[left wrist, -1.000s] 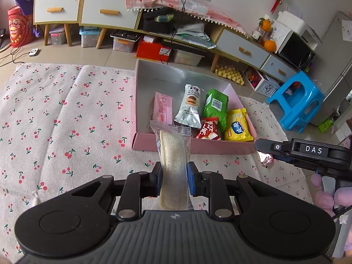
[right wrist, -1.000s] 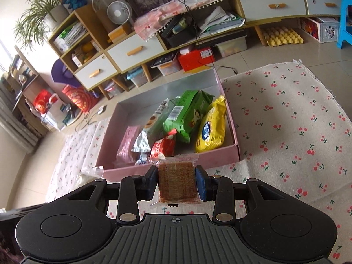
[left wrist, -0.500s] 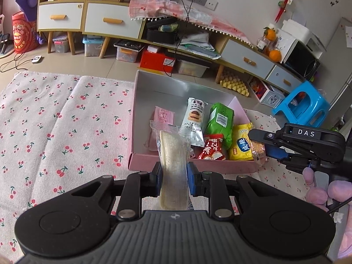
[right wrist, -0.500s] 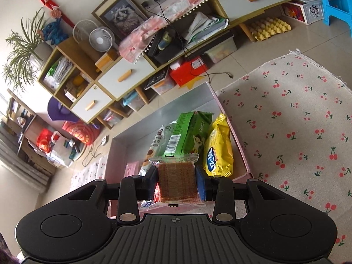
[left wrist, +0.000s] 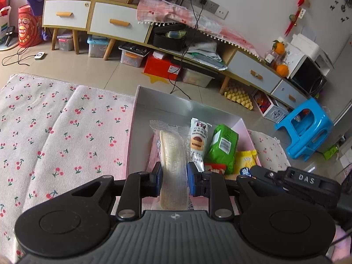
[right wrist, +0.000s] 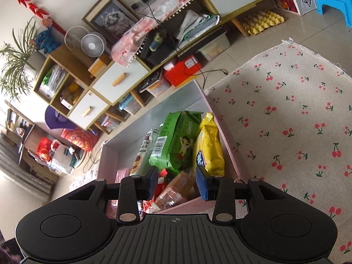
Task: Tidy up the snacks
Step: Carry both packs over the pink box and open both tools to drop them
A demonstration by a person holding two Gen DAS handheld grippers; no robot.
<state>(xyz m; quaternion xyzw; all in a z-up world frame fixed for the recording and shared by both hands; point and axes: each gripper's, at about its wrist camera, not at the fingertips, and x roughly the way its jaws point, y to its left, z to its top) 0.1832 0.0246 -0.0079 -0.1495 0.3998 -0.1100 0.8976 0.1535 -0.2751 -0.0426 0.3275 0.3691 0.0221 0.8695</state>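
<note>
A pink box (left wrist: 132, 132) with a grey inside lies on the cherry-print cloth and holds several snack packs: a white cake pack (left wrist: 198, 140), a green pack (left wrist: 222, 147) and a yellow pack (right wrist: 209, 147). My left gripper (left wrist: 173, 176) is shut on a clear-wrapped pale wafer pack (left wrist: 171, 151), held over the box's near edge. My right gripper (right wrist: 176, 182) is open over the box's near right corner; the brown cracker pack (right wrist: 178, 187) is blurred below it, free of the pads. The right gripper also shows in the left wrist view (left wrist: 292, 182).
The cherry-print cloth (left wrist: 55, 136) spreads left of the box and, in the right wrist view, to its right (right wrist: 286, 121). A low cabinet with drawers (left wrist: 110, 22) and storage bins stands behind on the tiled floor. A blue stool (left wrist: 305, 129) is at the right.
Both grippers moved forward over the box. My right gripper opened and let go of the brown cracker pack, which is dropping into the box. The left still holds its wafer pack.
</note>
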